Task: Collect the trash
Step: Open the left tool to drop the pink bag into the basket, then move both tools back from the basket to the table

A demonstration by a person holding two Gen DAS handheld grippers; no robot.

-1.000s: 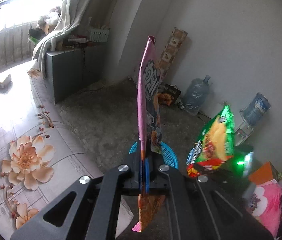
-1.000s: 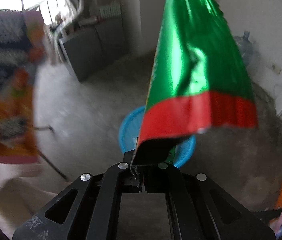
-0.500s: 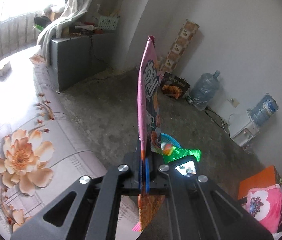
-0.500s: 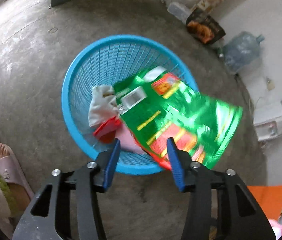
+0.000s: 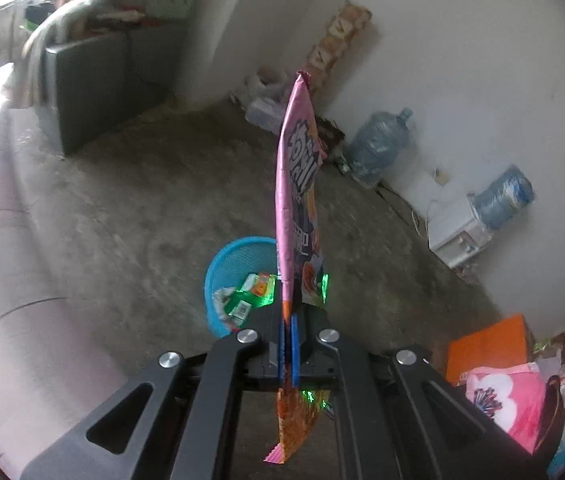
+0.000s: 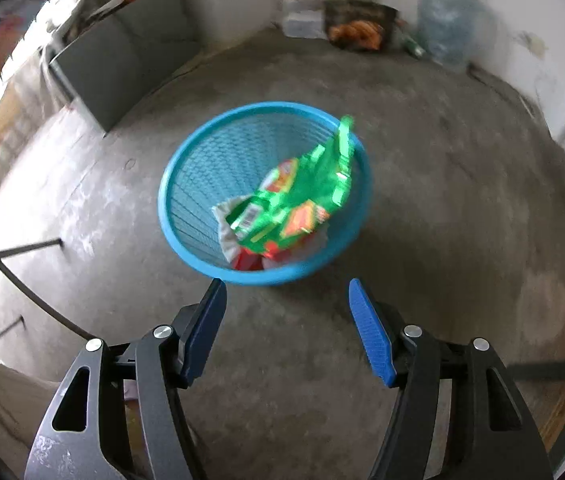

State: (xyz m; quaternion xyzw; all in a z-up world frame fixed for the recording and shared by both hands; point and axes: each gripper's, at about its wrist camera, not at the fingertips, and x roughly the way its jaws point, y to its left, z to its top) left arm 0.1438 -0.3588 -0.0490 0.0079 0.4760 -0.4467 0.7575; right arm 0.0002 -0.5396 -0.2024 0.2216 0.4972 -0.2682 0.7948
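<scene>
On the concrete floor (image 6: pixel 422 320) stands one blue basket (image 6: pixel 202 168) holding one green wrapper (image 6: pixel 302 196) over what looks like crumpled paper. The right gripper (image 6: pixel 286 332) has just been opening, nothing between its jaws. The left gripper (image 5: pixel 288 344) pinches one pink wrapper (image 5: pixel 296 184).

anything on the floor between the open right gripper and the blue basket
Nothing: in the right wrist view, only bare concrete floor lies between the right gripper and the blue basket.
</scene>
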